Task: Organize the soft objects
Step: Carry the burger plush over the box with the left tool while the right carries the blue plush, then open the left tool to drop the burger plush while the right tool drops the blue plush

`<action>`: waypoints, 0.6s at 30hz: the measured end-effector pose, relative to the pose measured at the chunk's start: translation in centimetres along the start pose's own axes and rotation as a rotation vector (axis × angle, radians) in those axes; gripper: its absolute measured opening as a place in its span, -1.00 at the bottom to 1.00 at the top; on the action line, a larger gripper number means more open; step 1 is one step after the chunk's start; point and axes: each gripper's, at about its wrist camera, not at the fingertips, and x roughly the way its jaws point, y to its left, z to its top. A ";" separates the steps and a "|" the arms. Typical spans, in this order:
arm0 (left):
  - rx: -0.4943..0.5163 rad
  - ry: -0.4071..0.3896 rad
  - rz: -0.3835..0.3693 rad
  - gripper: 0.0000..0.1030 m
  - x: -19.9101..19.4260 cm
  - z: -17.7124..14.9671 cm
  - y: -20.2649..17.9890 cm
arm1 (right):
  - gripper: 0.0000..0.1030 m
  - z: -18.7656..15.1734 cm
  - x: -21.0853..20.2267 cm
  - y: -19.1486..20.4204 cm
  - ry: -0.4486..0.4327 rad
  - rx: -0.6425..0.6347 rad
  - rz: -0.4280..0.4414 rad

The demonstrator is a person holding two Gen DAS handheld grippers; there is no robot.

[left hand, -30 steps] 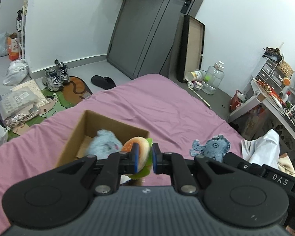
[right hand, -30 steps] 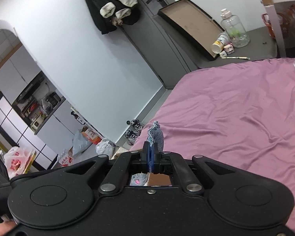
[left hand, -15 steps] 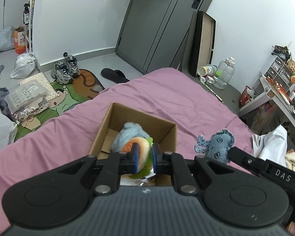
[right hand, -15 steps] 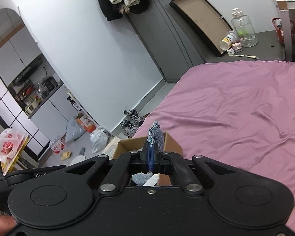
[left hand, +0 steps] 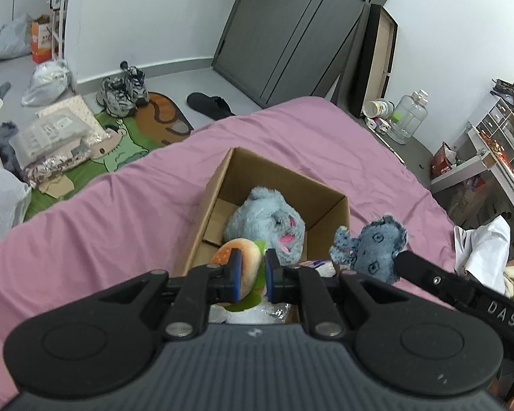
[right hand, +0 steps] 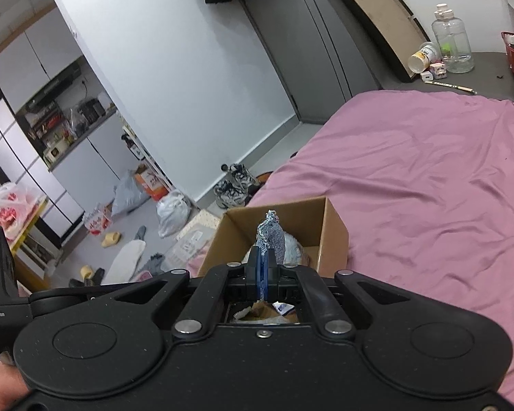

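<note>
An open cardboard box (left hand: pixel 216 185) stands on the pink bed (left hand: pixel 120 205). A fluffy light-blue plush (left hand: pixel 267 215) lies inside it. My left gripper (left hand: pixel 252 274) is shut on a plush hamburger (left hand: pixel 238 257) and holds it over the box's near edge. My right gripper (right hand: pixel 264 270) is shut on a flat blue-grey plush (right hand: pixel 272 236), seen edge-on above the box (right hand: pixel 332 226). In the left wrist view that plush (left hand: pixel 377 243) hangs at the box's right side, held by the right gripper's black body.
Sneakers (left hand: pixel 121 90), a green mat (left hand: pixel 120 147), bags and a black slipper (left hand: pixel 210 104) lie on the floor left of the bed. A grey door (left hand: pixel 291 27), a leaning board and a clear jug (left hand: pixel 407 116) are behind. A cluttered desk (left hand: pixel 490 157) stands right.
Both grippers have moved toward the box with their plush toys. The box now sits nearer and directly below them; the blue-grey plush has come to the box's right rim.
</note>
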 end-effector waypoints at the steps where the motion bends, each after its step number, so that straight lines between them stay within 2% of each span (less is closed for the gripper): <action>1: -0.004 -0.001 -0.006 -0.76 0.1 0.0 0.1 | -0.97 0.0 0.1 0.2 0.011 -0.009 -0.010; 9: -0.026 -0.003 -0.041 -0.76 0.6 0.1 0.6 | -0.96 -1.2 -0.1 1.3 0.073 -0.077 -0.075; 12: -0.035 0.001 -0.051 -0.76 0.8 0.2 0.9 | -0.86 -1.5 0.1 1.9 0.097 -0.103 -0.107; 15: -0.044 -0.003 -0.056 -0.76 0.9 0.4 1.0 | -0.57 -1.6 0.0 1.9 0.102 -0.080 -0.102; 18: -0.046 -0.013 -0.060 -0.76 0.8 1.0 1.0 | -0.56 -1.5 -0.6 1.8 0.091 -0.068 -0.098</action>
